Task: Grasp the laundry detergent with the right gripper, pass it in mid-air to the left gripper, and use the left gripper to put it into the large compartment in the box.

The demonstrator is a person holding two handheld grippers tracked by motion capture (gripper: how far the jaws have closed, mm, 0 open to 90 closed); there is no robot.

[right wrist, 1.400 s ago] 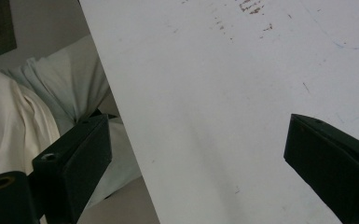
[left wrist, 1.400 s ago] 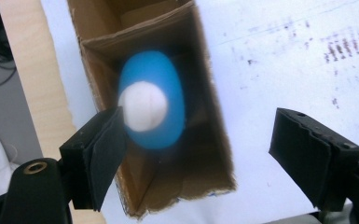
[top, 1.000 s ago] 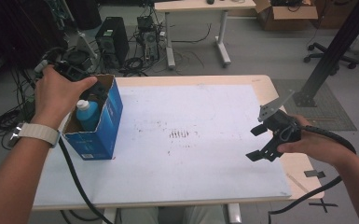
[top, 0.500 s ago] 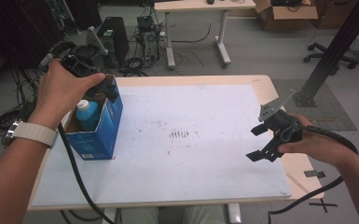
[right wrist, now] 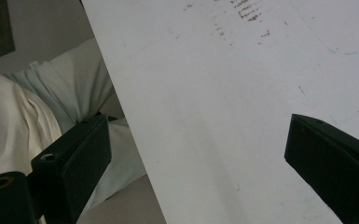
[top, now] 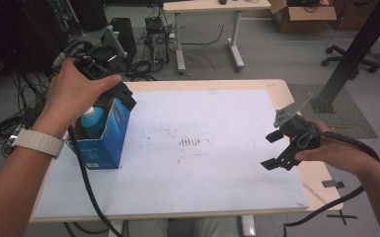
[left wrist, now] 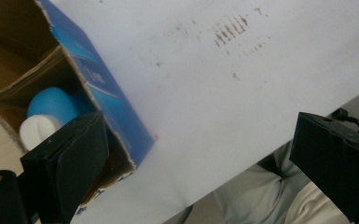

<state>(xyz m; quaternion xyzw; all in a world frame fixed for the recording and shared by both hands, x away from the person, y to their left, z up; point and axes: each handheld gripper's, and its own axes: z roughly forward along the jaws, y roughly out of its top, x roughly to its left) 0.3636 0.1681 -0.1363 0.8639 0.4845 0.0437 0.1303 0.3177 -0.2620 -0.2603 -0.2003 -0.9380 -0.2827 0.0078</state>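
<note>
Hovering released over the blue box [top: 106, 140], the left tongs [left wrist: 200, 154] have just been opening; their view is revealing the bottle [left wrist: 51, 105] inside; right tongs [top: 276, 150] are gaping well apart from it.

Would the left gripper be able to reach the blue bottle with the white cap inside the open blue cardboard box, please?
Probably yes. The left gripper hangs just above the blue cardboard box, whose top is open, and its jaws, which have just been opening, stand wide and empty. The bottle lies exposed below.
</note>
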